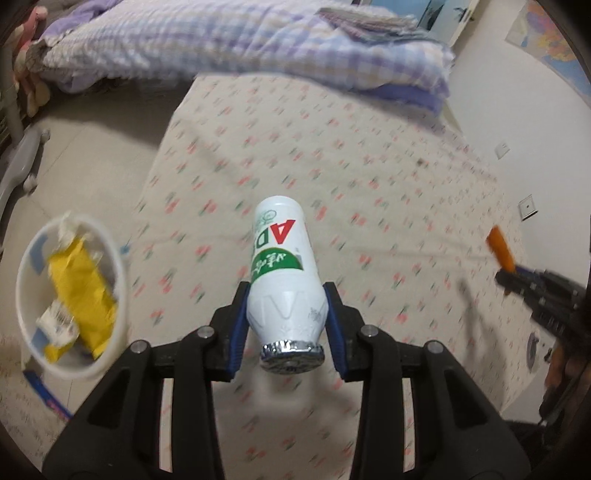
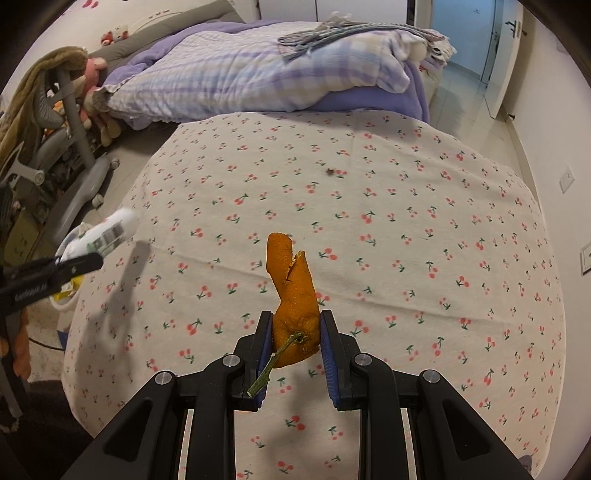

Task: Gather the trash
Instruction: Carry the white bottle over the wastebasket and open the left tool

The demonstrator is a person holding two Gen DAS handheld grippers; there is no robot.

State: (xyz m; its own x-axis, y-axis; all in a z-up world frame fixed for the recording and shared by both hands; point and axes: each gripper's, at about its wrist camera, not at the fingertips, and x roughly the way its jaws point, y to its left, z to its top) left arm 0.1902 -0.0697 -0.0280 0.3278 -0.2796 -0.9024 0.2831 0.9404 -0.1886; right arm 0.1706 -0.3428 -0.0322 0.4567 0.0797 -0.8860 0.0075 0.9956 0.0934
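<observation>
My left gripper (image 1: pixel 286 291) is shut on a white plastic drink bottle (image 1: pixel 282 266) with a green and red label and a foil-topped mouth facing the camera, held above the cherry-print bed (image 1: pixel 369 177). A white trash bin (image 1: pixel 114 332) stands on the floor to its left, with a yellow wrapper (image 1: pixel 81 291) and crumpled paper inside. My right gripper (image 2: pixel 295 317) is shut on an orange peel (image 2: pixel 293 295) with a green stem, held above the bed. The right gripper and peel also show at the right of the left wrist view (image 1: pixel 500 247). The bottle shows at the left of the right wrist view (image 2: pixel 107 232).
A checked purple quilt (image 2: pixel 258 77) and a folded grey scarf (image 2: pixel 343 33) lie at the far end of the bed. A grey chair base with casters (image 2: pixel 88 181) and plush toys stand on the floor to the left. A wall with sockets (image 2: pixel 567 179) runs along the right.
</observation>
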